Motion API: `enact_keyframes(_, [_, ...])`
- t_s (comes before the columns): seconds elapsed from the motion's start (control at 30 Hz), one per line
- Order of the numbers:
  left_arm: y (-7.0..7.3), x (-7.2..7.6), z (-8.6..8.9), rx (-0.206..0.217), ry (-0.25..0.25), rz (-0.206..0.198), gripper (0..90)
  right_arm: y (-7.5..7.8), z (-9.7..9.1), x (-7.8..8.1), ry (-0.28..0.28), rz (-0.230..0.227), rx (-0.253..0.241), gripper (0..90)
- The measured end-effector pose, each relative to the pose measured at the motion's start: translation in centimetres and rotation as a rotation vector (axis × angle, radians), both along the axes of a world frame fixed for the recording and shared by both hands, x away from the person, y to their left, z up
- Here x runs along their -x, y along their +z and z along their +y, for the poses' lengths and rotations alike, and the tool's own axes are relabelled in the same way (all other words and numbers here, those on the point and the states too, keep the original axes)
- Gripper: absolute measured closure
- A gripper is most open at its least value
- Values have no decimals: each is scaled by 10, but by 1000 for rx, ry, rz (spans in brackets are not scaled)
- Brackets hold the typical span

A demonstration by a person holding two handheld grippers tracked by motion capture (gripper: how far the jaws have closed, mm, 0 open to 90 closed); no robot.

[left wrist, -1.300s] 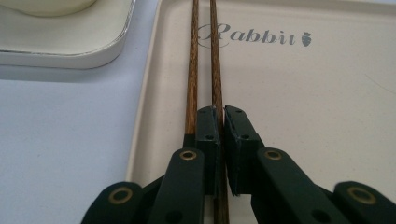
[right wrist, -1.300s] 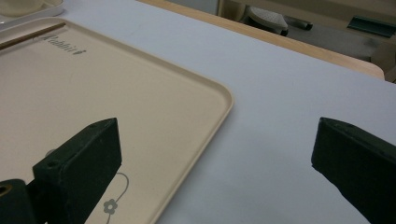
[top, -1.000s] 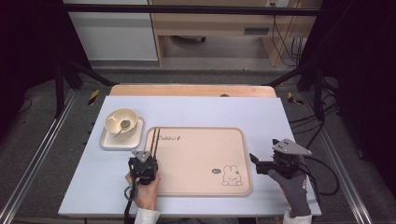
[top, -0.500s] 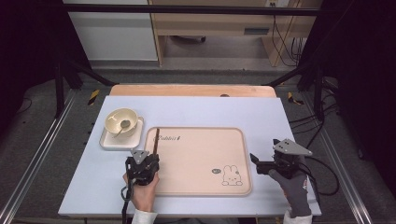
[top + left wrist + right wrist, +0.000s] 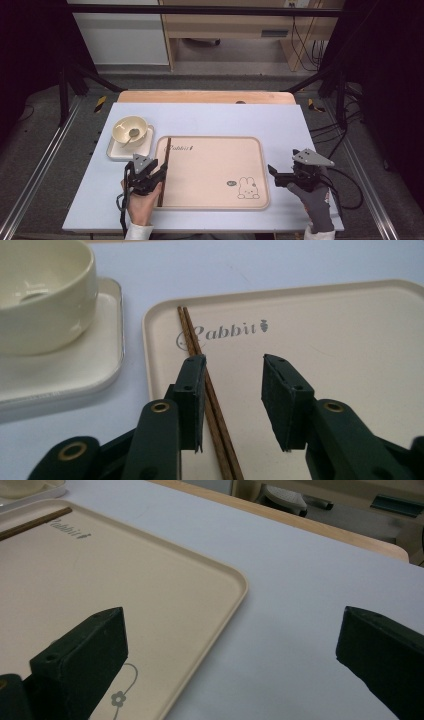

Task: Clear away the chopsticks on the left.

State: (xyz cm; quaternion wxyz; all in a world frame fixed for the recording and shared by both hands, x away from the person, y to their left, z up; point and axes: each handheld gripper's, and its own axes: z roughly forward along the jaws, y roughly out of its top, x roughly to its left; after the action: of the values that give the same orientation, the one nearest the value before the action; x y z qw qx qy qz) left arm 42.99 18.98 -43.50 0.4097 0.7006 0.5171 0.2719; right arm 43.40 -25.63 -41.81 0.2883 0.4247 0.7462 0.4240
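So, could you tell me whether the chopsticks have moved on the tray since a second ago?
No. The chopsticks lie along the tray's left edge as before, though the left gripper, its jaws just opened, has let go.

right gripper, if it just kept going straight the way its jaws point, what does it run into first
Probably nothing soon: the right gripper points across the beige tray's rounded corner and over bare pale blue table toward the wooden far edge. Depth is hard to judge.

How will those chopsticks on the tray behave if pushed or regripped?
The chopsticks are thin, straight dark wooden sticks, so probably stiff and light. They lie flat along the left edge of the smooth tray, so a sideways nudge would likely slide or roll them and split the pair. The left gripper, jaws just opening, has no grip on them now.
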Motion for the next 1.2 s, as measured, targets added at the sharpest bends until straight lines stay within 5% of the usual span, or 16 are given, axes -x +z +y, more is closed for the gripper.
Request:
enact_keyframes(0.17, [14, 1, 8, 3, -85, -15, 534, 1, -2, 1, -1, -6, -4, 8])
enact_keyframes(0.37, [21, 2, 17, -40, -147, -26, 465, 2, -2, 2, 7, -9, -7, 23])
enact_keyframes(0.57, [20, 2, 32, -34, -179, -29, 405, 4, -3, 3, 0, -20, -17, 30])
enact_keyframes(0.73, [18, 2, 40, -78, -216, -39, 370, 6, -4, 5, -8, -30, -24, 30])
enact_keyframes(1.13, [15, 0, 77, -13, -187, -63, 289, 8, -7, 6, -27, -41, -28, 32])
enact_keyframes(1.2, [14, -1, 82, -30, -163, -58, 260, 8, -7, 6, -28, -43, -26, 32])
